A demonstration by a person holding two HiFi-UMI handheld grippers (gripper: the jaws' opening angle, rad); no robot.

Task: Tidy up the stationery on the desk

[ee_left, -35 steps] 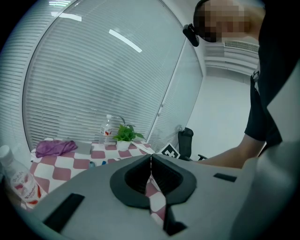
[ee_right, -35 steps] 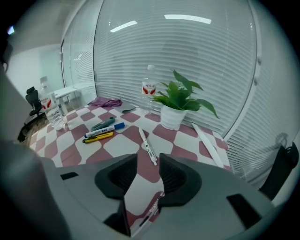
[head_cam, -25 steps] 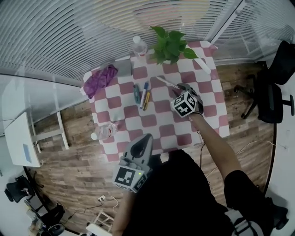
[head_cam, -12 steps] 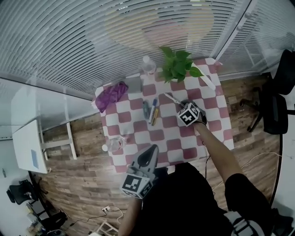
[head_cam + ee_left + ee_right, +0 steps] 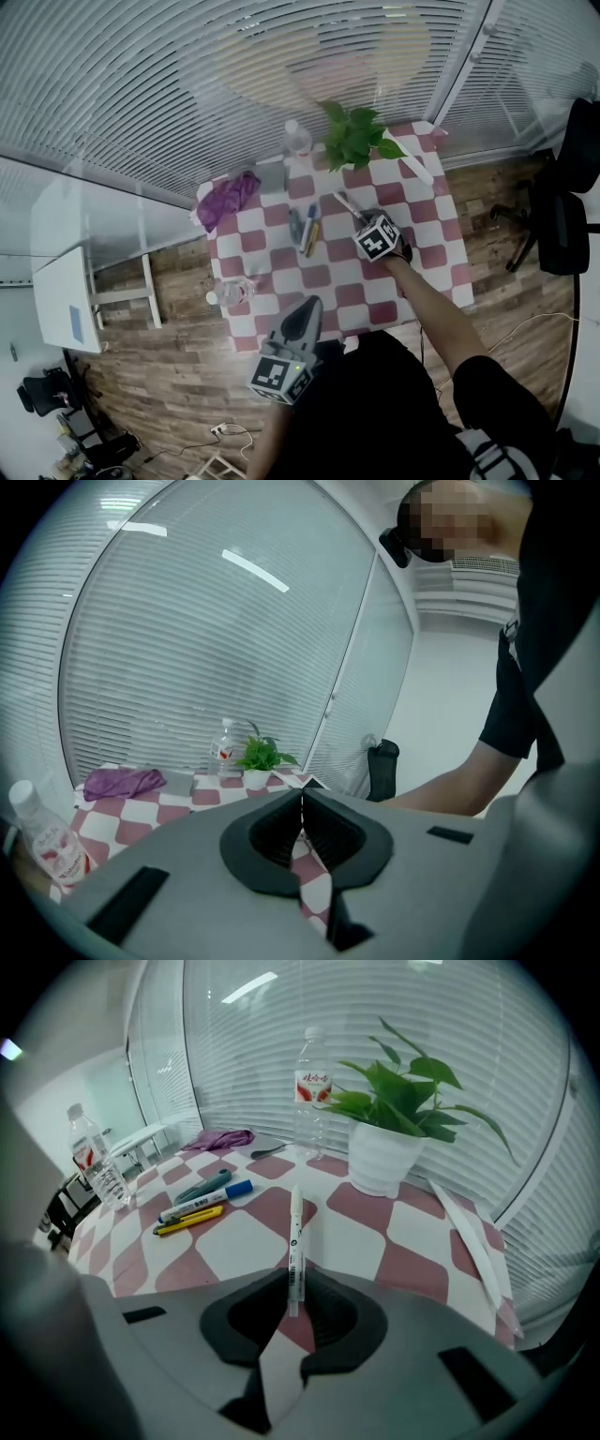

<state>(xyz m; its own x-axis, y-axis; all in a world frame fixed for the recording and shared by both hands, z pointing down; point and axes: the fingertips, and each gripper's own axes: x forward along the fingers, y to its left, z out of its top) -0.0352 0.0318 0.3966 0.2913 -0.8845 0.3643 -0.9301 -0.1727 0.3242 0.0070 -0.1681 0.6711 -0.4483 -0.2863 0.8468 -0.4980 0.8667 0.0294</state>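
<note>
My right gripper is shut on a white pen that sticks out forward over the checked tablecloth, near the table's right middle. Left of it lie a grey-green marker, a white marker with a blue cap and a yellow pen, side by side; in the head view these pens sit at mid-table. My left gripper hovers shut and empty off the table's near edge.
A potted plant and a water bottle stand at the far edge, a purple cloth and grey case at far left. Another bottle lies near the left edge. A white strip lies far right. Office chair at right.
The view has drifted and pulled back a little. My right gripper holds the white pen in about the same spot over the table; the left gripper stays low by the near edge.
</note>
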